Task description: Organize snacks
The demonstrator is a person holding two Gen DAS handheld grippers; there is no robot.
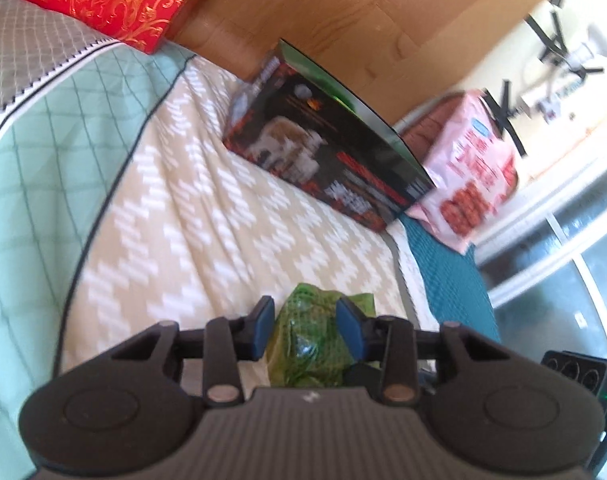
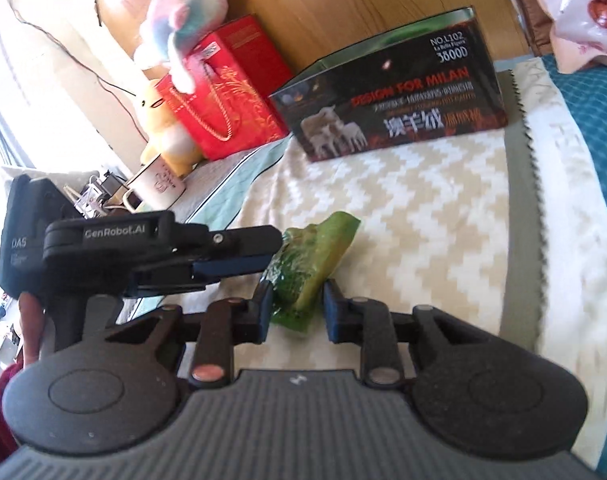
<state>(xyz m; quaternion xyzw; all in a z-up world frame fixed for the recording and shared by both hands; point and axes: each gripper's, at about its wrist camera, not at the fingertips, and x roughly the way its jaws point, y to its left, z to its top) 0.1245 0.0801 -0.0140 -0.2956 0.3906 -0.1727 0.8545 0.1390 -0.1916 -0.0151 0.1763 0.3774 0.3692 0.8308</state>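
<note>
A green snack packet (image 1: 309, 338) lies on the beige zigzag blanket (image 1: 175, 208). In the left wrist view it sits between the blue pads of my left gripper (image 1: 306, 322), which stand on both sides of it; contact is unclear. In the right wrist view the same packet (image 2: 311, 268) lies between the pads of my right gripper (image 2: 297, 308), with small gaps on each side. The left gripper (image 2: 269, 258) reaches in from the left and touches the packet's far end. A pink snack bag (image 1: 469, 176) stands at the back right.
A black box (image 2: 399, 104) with sheep printed on it stands against the wooden headboard (image 1: 343, 20). A red gift bag (image 2: 231, 92), plush toys (image 2: 183, 16) and a white mug (image 2: 159, 188) are at the left. A teal cover (image 2: 591, 168) lies at the right.
</note>
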